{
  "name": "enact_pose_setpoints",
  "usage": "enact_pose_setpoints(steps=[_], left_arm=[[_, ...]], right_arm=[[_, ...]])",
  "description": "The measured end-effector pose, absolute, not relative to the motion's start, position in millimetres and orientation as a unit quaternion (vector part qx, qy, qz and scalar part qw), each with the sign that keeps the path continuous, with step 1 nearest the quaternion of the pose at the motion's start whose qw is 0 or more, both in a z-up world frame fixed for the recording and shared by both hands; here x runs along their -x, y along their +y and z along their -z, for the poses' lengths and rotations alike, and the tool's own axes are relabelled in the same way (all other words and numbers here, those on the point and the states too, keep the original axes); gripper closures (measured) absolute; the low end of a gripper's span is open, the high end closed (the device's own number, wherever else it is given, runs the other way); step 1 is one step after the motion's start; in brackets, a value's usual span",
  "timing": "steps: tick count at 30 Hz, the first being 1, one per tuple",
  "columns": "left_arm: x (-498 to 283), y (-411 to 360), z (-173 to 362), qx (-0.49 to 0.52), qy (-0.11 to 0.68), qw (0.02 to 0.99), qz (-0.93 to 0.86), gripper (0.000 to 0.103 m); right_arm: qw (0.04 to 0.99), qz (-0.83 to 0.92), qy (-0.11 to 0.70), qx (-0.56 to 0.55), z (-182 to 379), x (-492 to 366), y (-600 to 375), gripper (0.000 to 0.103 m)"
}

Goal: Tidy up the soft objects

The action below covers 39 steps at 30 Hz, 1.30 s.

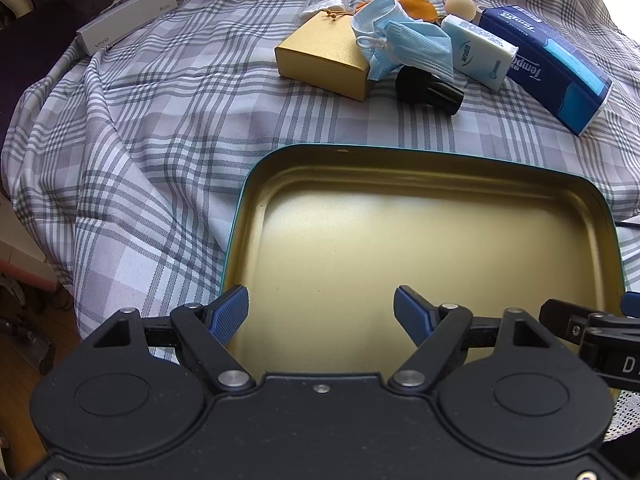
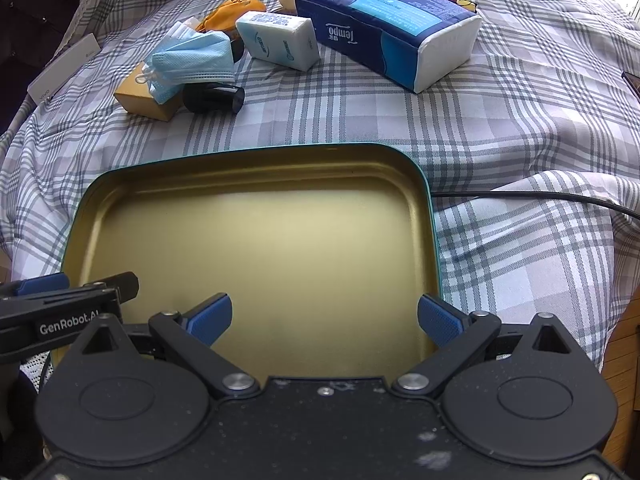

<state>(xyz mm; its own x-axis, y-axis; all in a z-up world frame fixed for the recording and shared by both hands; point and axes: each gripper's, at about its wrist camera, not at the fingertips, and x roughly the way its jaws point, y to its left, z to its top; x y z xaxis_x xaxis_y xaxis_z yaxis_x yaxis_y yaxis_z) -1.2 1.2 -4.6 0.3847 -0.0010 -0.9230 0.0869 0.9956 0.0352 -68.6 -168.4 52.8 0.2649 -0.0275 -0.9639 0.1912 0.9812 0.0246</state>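
Checked bedspread (image 1: 160, 128) all around, rumpled, spread over a bed. Both tongs poised over the near edge of the tin tray (image 2: 256, 152): left tongs (image 1: 321, 312) spread wide and grasping nothing, right tongs (image 2: 325, 320) likewise gaping and bare. Tray holding nothing so far, only its gold floor. Looks like the very start, no soft thing picked yet. Soft pile waiting beyond the far rim: crumpled face mask (image 1: 404, 36) draped on a gold box (image 1: 320, 64), small tissue pack (image 2: 280, 40) beside it, big tissue pack (image 2: 384, 24) further right, orange pouch (image 2: 230, 10) behind. Black cap (image 2: 214, 98) just beside the mask. Next, probably: reach forward past the rim, pinch the mask low, carry back into the tray.
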Motion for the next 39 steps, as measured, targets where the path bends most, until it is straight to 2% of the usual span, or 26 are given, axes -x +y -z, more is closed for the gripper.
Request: enact_pose_setpoints(steps=[21, 27, 32, 39], left_arm=[[-5.2, 1.9, 3.6, -0.033, 0.558, 0.829, 0.027, 0.027], [-15.7, 6.3, -10.8, -0.015, 0.537, 0.843, 0.038, 0.027], [-31.3, 9.7, -32.7, 0.005, 0.497, 0.867, 0.042, 0.028], [-61.8, 9.4, -52.8, 0.015, 0.452, 0.891, 0.045, 0.030]], right_arm=[[0.791, 0.067, 0.604, -0.068, -49.8, 66.5, -167.4, 0.004], [0.796, 0.063, 0.598, -0.073, -55.0, 58.7, -173.0, 0.008], [0.824, 0.072, 0.558, -0.072, -74.3, 41.5, -188.2, 0.008], [0.883, 0.082, 0.456, -0.075, -118.0, 7.6, -219.8, 0.007]])
